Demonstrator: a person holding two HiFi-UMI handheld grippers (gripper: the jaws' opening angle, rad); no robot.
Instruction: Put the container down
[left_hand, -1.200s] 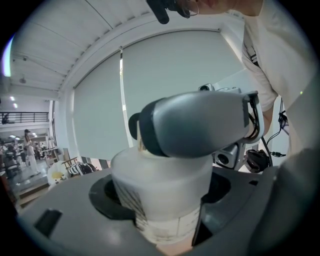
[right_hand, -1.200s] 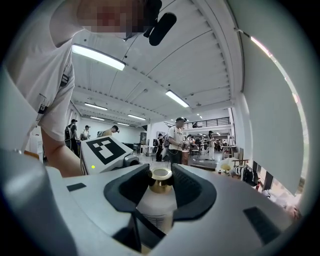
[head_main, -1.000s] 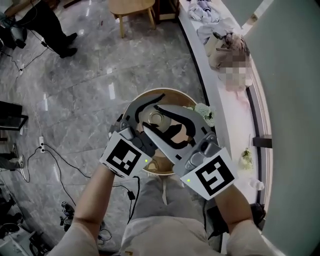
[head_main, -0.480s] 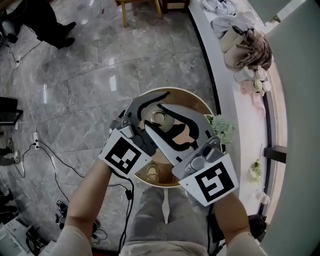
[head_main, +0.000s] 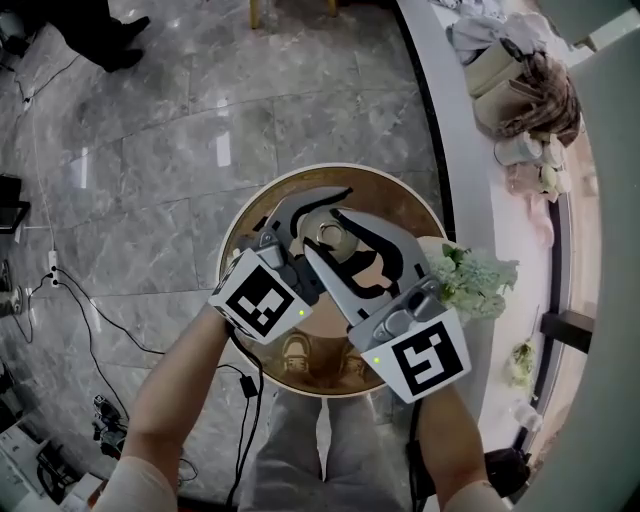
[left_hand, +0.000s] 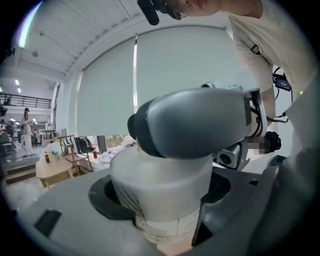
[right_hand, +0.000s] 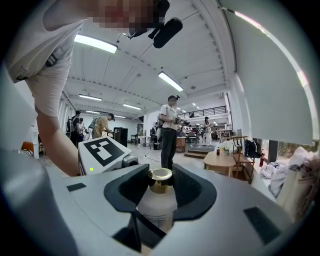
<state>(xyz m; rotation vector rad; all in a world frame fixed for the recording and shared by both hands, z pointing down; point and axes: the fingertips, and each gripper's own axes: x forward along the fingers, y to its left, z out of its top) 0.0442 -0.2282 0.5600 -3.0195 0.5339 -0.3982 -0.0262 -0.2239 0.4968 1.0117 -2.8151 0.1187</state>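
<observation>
Grey marble floor (head_main: 150, 150) fills most of the head view, with a white ledge (head_main: 470, 150) curving along the right side, strewn with clothes at its far end and a bunch of pale flowers (head_main: 475, 285) nearer. A round brown counter (head_main: 400, 195) sits near the middle, just left of the ledge, directly below the person's two outstretched arms. Over it, the left gripper (left_hand: 161, 200) and the right gripper (right_hand: 161, 186) meet from either side on one white container (head_main: 325, 234), which stands upright over the counter's far half. The left gripper's fingers (left_hand: 75, 220) are closed around the container's wide body, above its printed label. The right gripper's fingers (right_hand: 192, 192) close higher up, their dark pads on either side of the gold cap (right_hand: 161, 175) and neck. Whether the container's base touches the counter cannot be told. Several people stand far off in the hall behind.
</observation>
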